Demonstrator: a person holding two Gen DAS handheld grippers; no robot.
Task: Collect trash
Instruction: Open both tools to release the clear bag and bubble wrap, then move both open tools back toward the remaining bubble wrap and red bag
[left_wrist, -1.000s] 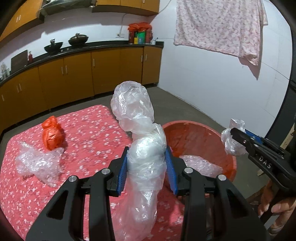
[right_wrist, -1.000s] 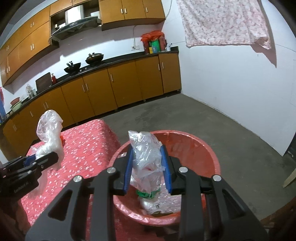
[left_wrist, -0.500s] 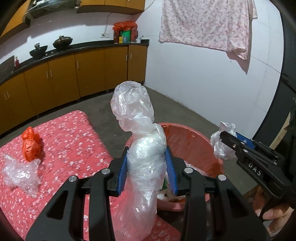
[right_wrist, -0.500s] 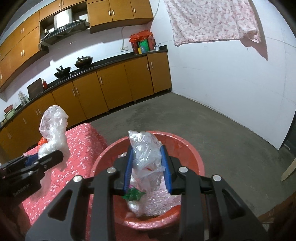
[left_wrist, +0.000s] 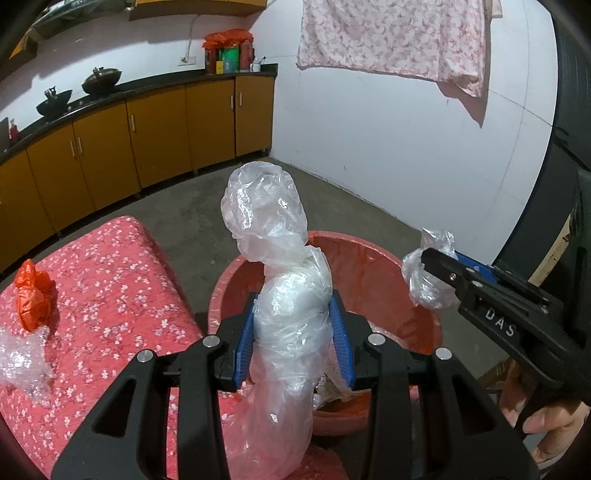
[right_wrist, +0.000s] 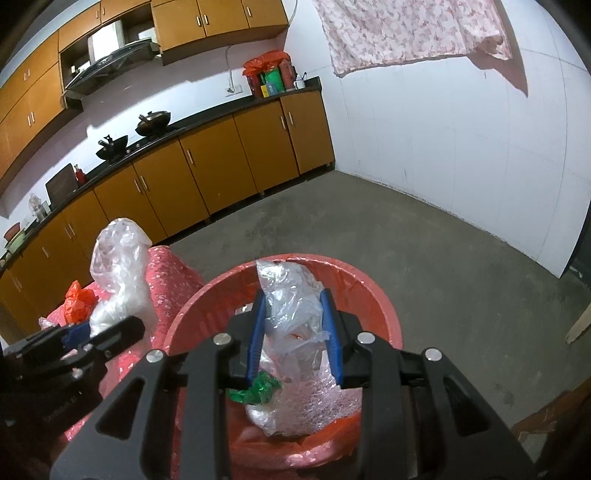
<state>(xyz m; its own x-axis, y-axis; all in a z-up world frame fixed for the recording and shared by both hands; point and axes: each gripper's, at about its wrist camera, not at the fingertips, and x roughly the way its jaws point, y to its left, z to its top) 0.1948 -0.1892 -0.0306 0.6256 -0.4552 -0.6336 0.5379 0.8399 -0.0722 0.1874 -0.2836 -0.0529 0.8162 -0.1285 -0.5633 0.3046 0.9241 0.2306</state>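
Step in hand: delivery of two pieces of trash to the bin.

The left hand-held gripper (left_wrist: 295, 341) is clamped on a tall twisted clear plastic bag (left_wrist: 284, 295), its blue pads pressing the bag's waist from both sides. The bag stands upright between the jaws, its puffed top above them and its tail hanging below. It sits over the near rim of the red bin (left_wrist: 388, 258), at the right-hand edge of the desk (left_wrist: 110, 295), which carries a red flowered cloth.

The right hand-held gripper (right_wrist: 295, 332) pinches a smaller crumpled clear bag (right_wrist: 291, 306). This one is held directly over the bin's mouth. Bubble wrap (right_wrist: 314, 402) and a green scrap (right_wrist: 255, 391) already lie inside the bin.

Outstanding on the desk: an orange bag (left_wrist: 33, 295) near the far left edge, and a piece of bubble wrap (left_wrist: 22, 362) just in front of it.

Next move, in my judgement: spread the right jaws first, since that bag is squarely above the opening. The left bag likely needs carrying further over the bin before release; its tail appears to hang outside the rim, though the gripper body hides that. A long, light bag may drape over the rim or cling to a pad. Then return for the two desk items.
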